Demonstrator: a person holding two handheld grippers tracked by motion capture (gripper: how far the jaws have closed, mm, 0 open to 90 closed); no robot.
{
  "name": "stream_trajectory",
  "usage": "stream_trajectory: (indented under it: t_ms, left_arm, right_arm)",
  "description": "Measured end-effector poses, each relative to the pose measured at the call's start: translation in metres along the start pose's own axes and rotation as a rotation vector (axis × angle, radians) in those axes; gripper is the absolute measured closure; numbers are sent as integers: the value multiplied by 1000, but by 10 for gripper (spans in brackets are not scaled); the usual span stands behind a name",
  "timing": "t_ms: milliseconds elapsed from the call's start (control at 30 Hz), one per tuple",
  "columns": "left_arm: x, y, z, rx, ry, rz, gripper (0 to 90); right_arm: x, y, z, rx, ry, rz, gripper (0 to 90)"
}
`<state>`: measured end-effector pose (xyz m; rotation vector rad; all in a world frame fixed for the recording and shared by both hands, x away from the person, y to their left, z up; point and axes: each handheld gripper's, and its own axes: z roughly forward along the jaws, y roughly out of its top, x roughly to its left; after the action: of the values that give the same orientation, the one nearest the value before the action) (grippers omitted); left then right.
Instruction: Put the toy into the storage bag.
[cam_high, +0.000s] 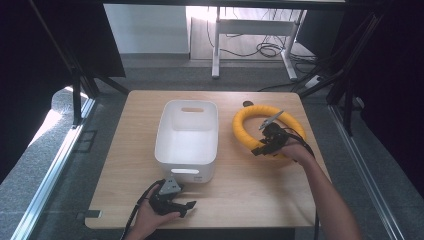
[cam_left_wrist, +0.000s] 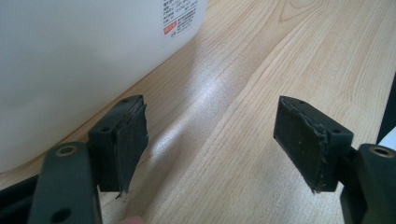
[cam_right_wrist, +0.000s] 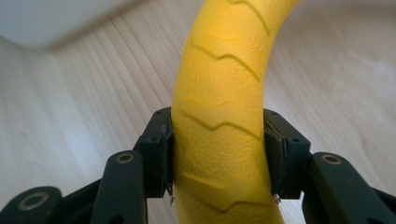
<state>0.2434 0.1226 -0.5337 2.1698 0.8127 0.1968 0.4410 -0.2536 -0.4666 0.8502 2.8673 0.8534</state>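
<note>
A yellow ribbed ring (cam_high: 250, 119) lies at the right of the wooden table (cam_high: 240, 190). My right gripper (cam_high: 263, 148) grips its near arc. Seen from the right gripper view, both pads press the sides of the yellow ring (cam_right_wrist: 219, 116), so the right gripper (cam_right_wrist: 217, 158) is shut on it. A white plastic bin (cam_high: 188, 135) stands empty in the middle of the table. My left gripper (cam_high: 187, 207) rests near the front edge, just in front of the bin. From the left gripper view, the left gripper (cam_left_wrist: 210, 140) stands open over bare wood beside the white bin (cam_left_wrist: 70, 60).
Dark frame posts (cam_high: 75, 95) stand at the table's left and right back corners. Beyond the far edge are a white desk leg (cam_high: 216, 45) and cables on the floor. Bare wood lies between the bin and the ring.
</note>
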Motion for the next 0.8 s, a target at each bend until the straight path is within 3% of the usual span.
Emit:
stream_trajectory:
  t_ms: [133,233,267,367,400,500,533,633,667,700,800]
  left_arm:
    - [0,0,0,-1,-1,2,260]
    - [0,0,0,-1,0,0,260]
    - [0,0,0,0,0,0,260]
    - [0,0,1,1,-2,3,260]
    - [0,0,1,2,-1,4,260]
    - [0,0,1,0,-2,2,260]
    - [-1,0,1,-1,-2,0,260]
    - [-1,0,1,-1,-2,0,260]
    - [-1,0,1,1,-3,0,259]
    - [-1,0,1,1,-3,0,260]
    - [-1,1,1,-2,-4,-1,260]
  right_arm:
    - [-3,0,-15,-95,37,28,511]
    - [-2,0,-22,-127,47,37,512]
    - [-2,1,-32,-184,61,53,513]
    - [-1,1,-37,-216,71,55,514]
    - [-1,0,-44,-256,81,60,514]
    - [-1,-1,-50,-291,82,61,514]
    - [-1,-1,-58,-325,80,63,514]
    - [-1,-1,-63,-348,77,67,515]
    - [-2,-2,-72,-399,73,83,515]
    - [-2,-2,-72,-399,73,83,515]
    - [-4,-3,-84,-467,83,107,516]
